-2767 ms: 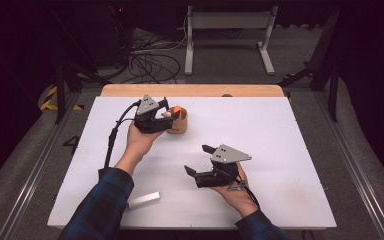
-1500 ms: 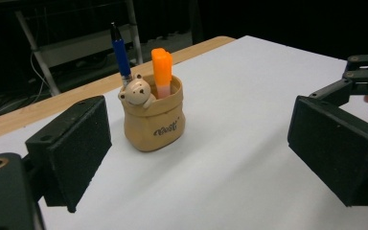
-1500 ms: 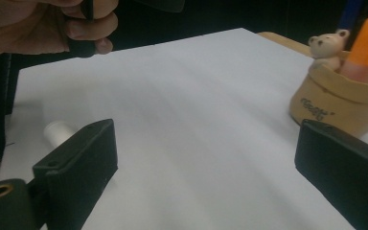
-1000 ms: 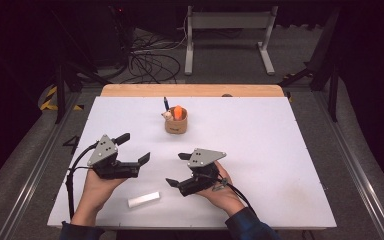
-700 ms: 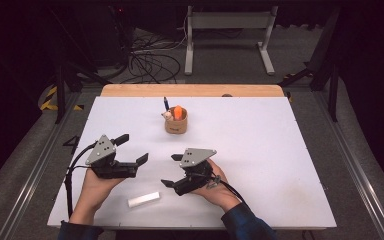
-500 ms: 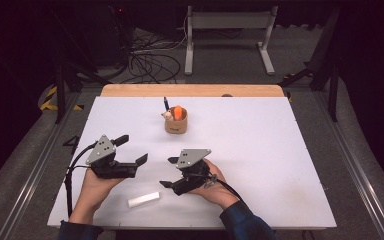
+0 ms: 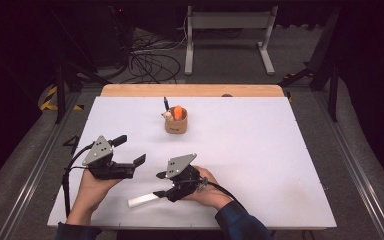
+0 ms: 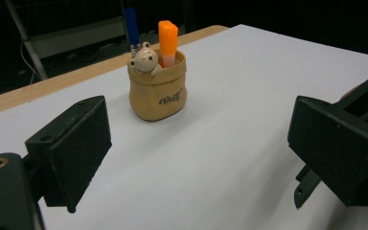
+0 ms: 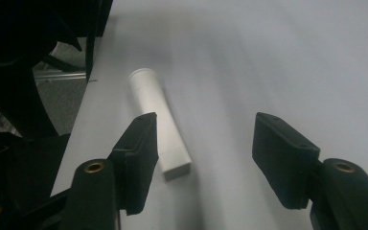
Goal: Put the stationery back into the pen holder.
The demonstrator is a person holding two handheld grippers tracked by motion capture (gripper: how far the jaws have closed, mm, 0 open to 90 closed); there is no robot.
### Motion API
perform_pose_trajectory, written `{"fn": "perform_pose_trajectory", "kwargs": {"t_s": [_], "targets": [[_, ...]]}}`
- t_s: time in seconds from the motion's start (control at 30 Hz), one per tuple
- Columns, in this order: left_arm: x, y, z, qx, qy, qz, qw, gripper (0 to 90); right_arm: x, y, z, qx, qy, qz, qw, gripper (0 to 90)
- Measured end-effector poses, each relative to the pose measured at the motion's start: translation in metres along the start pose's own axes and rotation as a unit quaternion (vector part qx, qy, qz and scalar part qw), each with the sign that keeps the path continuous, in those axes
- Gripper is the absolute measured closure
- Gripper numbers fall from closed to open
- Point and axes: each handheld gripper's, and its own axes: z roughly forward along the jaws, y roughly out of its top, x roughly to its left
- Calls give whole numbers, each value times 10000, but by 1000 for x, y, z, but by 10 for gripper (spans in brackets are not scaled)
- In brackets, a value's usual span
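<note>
High view: small tan pouch-shaped cup mid table, holds orange marker, blue pen, little bear figure. White tube well nearer person than cup, lying flat, long axis left-right, slightly slanted. Right gripper jaws been closing, tube end between them, not pinched yet. Left gripper open, empty.

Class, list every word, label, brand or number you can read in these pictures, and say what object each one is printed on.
A short dark cursive word, starting with a G, on the front of the tan bag-shaped pen holder: too small and blurred to read for sure.
White marker on the table: no print readable.
Orange marker and blue pen in the holder: no print readable.
</note>
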Motion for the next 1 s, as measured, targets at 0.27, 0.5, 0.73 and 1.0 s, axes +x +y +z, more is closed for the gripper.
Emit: {"fn": "perform_pose_trajectory", "kwargs": {"t_s": [0.27, 0.5, 0.73, 1.0], "targets": [[0, 0, -1, -25, -4, -59, 10000, 88, 2, 3, 10, 96, 182, -78, 9998, 456], [0, 0, -2, -24, -29, -65, 10000, 90, 3, 4, 19, 228, 338, -200, 9990, 474], [0, -1, -1, -29, -38, -54, 10000, 90, 5, 3, 27, 335, 433, -242, 9982, 488], [0, -1, -1, -21, -49, -80, 10000, 92, 7, 3, 38, 522, 502, -263, 9970, 489]]}}
